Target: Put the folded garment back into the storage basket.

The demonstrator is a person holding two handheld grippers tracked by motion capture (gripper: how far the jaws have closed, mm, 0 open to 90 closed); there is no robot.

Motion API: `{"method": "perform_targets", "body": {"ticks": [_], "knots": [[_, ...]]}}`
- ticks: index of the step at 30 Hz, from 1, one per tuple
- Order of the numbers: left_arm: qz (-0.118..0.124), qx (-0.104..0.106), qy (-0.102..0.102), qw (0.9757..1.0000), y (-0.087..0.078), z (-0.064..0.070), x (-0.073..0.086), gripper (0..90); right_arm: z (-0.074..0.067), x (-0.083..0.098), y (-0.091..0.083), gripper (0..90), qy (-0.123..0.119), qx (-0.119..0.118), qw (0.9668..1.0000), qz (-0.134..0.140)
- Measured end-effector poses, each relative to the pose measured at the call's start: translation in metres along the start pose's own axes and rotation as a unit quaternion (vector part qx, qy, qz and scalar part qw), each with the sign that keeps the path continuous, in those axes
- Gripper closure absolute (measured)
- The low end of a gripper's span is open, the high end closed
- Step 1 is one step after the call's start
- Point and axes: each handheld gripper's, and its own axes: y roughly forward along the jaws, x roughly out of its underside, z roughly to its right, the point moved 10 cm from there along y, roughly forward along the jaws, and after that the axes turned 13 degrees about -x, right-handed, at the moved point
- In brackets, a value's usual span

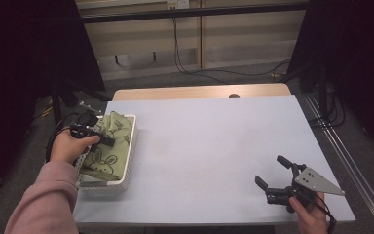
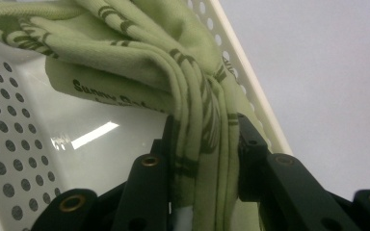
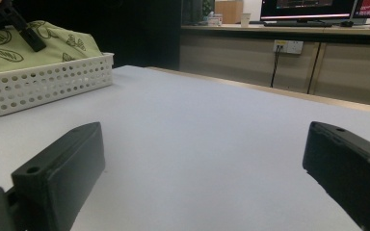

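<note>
A green cloth printed with dark rabbit drawings lies bunched in a white perforated basket at the table's left edge. My left gripper reaches over the basket and is shut on a gathered fold of the cloth; the folds hang between its two black jaws. The basket wall and rim show behind the cloth. My right gripper rests low near the table's front right corner, open, with nothing between its jaws. From the right gripper view the basket and the green cloth stand far off.
The pale table top stretches between the basket and my right gripper. A wooden strip runs along the table's far edge. Cables lie on the floor beyond. A counter with monitors stands behind the table.
</note>
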Motion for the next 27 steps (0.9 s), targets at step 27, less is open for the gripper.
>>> {"method": "perform_targets", "body": {"ticks": [27], "knots": [[0.004,-0.005,-0.005,1.0,0.012,-0.002,0.007,70.8,0.0,-0.001,0.0,0.6,-0.003,-0.001,1.0,0.001]]}}
